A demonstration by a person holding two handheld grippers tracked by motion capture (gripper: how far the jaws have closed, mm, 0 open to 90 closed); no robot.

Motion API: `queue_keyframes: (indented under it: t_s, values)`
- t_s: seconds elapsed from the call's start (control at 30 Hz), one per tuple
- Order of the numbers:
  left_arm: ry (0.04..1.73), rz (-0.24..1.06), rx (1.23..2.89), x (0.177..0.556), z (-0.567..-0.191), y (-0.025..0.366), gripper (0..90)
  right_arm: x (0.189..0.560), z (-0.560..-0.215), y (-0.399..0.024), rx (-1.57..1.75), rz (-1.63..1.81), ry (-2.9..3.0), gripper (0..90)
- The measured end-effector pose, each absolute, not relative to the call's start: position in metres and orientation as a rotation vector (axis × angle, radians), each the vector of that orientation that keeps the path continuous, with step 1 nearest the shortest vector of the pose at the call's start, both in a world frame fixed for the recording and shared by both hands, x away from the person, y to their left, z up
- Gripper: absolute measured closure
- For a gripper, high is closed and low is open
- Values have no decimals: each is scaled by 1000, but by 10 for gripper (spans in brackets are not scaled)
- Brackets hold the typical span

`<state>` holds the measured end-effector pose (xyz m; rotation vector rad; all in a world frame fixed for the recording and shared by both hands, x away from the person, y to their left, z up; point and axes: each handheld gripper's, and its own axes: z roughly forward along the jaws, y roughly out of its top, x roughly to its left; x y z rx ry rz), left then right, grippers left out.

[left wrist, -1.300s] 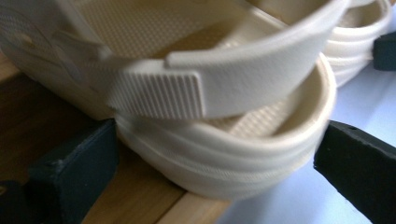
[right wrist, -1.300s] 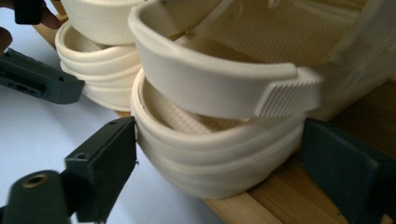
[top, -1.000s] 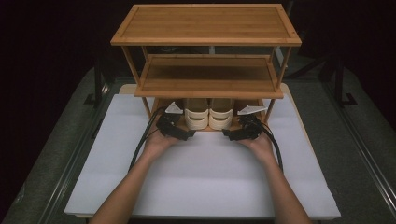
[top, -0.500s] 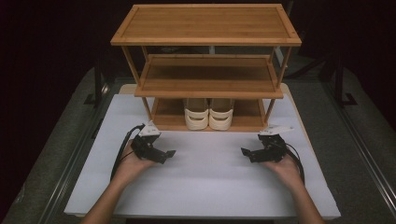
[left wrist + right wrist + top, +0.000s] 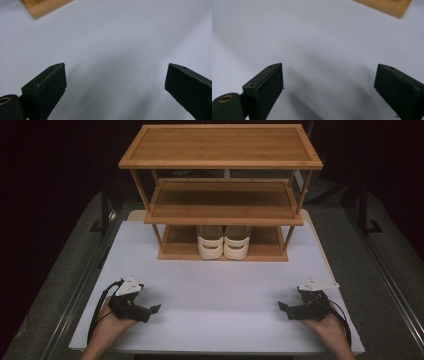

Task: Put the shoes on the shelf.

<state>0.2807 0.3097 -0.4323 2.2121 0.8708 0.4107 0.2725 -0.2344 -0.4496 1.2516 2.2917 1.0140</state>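
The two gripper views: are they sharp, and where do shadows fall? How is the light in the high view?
Left gripper view: the left claw is fairly sharp, the white table soft, with a faint grey shadow between the jaws. Right gripper view: the right claw casts a darker shadow; the wooden rack corner is blurred. High view: the table is evenly lit, the surroundings nearly black, the shoes shaded under the shelf.

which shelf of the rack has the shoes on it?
The bottom shelf: the pair of cream shoes sits side by side at its middle. The middle shelf and top shelf are bare.
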Motion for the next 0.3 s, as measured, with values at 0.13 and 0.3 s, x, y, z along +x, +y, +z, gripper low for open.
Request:
queue_keyframes:
  t_s: [0.13,0.3]
  values:
    - [898,414,2222,271,-439,322,33,262,-455,-243,1277,984,2288,83]
    - [920,423,2234,270,-446,330,32,261,-457,-246,1287,960,2278,83]
